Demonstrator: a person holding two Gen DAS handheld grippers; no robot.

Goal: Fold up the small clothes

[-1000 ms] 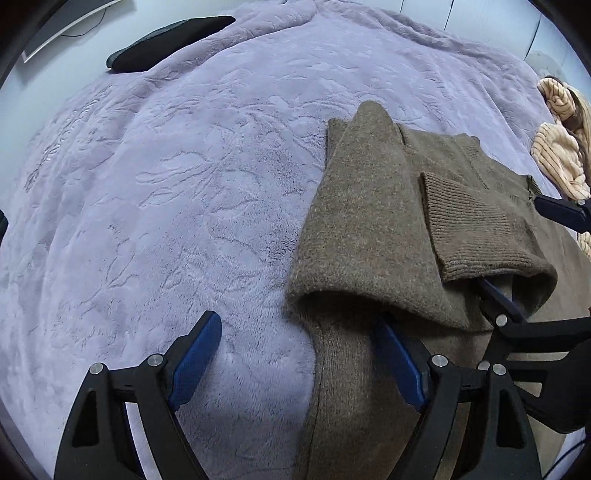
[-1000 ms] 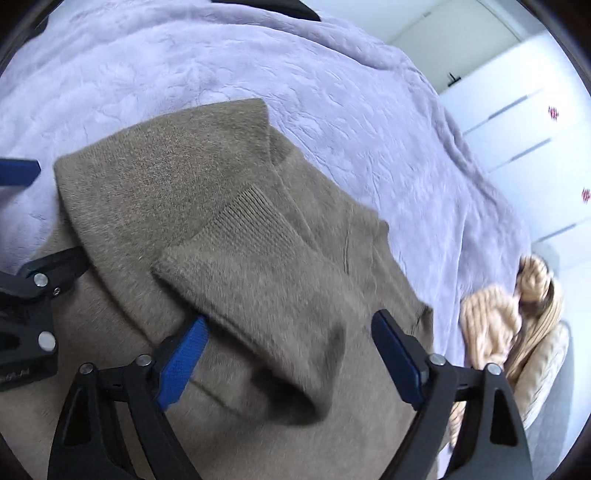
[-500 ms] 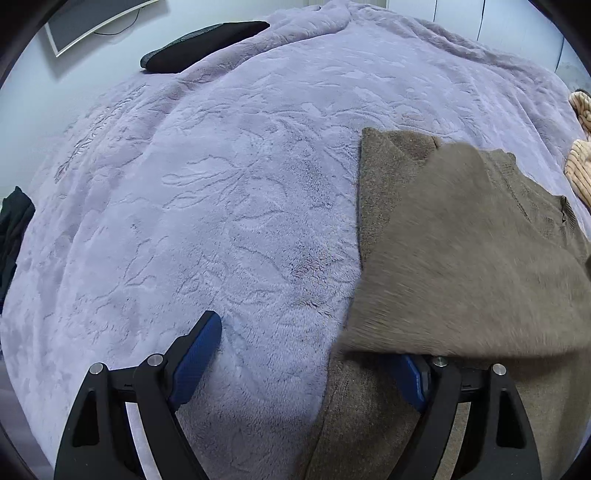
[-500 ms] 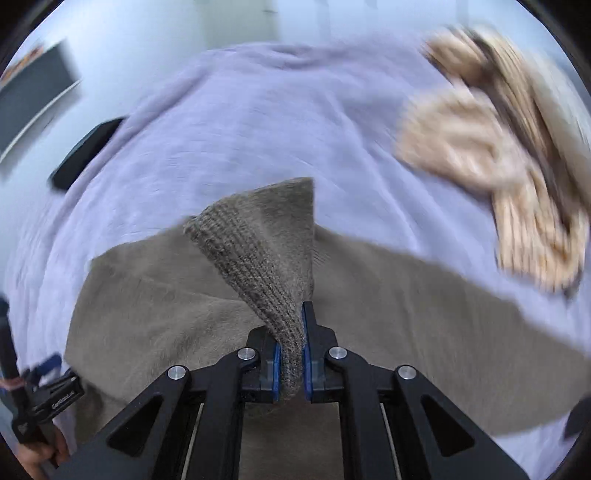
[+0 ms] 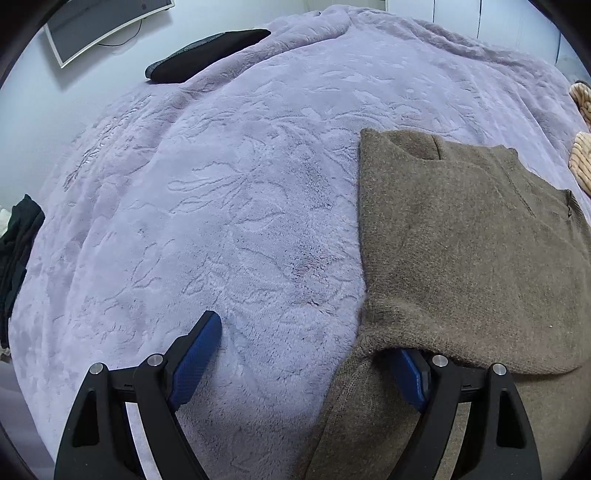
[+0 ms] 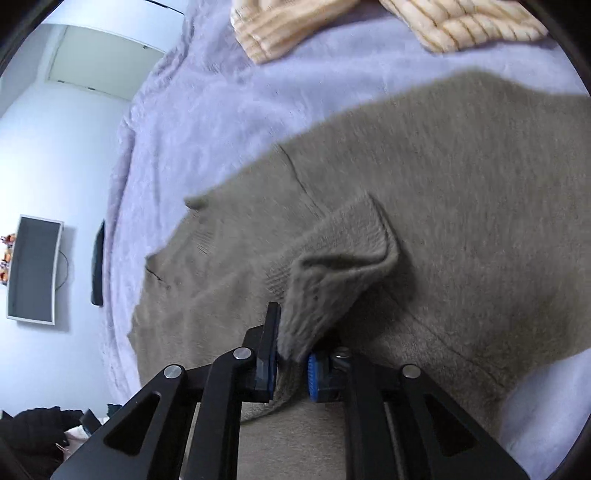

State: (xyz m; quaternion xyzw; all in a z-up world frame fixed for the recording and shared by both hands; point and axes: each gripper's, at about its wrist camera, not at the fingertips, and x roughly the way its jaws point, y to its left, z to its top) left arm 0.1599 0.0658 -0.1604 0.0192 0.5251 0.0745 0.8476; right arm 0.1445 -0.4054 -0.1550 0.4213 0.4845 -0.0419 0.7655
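A brown knit sweater (image 5: pixel 469 251) lies on the lilac bedspread (image 5: pixel 229 192), its left side folded over. My left gripper (image 5: pixel 306 362) is open and low at the sweater's left edge; its right finger sits under the folded fabric, its left finger (image 5: pixel 195 358) rests on the blanket. In the right wrist view the sweater (image 6: pixel 443 177) fills the middle. My right gripper (image 6: pixel 291 354) is shut on the sleeve's ribbed cuff (image 6: pixel 332 273), which lies across the sweater body.
A cream striped knit garment (image 6: pixel 369 26) lies beyond the sweater, and shows at the right edge of the left wrist view (image 5: pixel 581 155). A black pillow (image 5: pixel 207 55) is at the bed's far side. Dark clothes (image 5: pixel 16 240) hang at the left edge. A wall monitor (image 6: pixel 33 269).
My right gripper closed on the sleeve cuff, lifted it and carried it across the sweater body. The left gripper stayed open at the sweater's left edge and drew back slightly.
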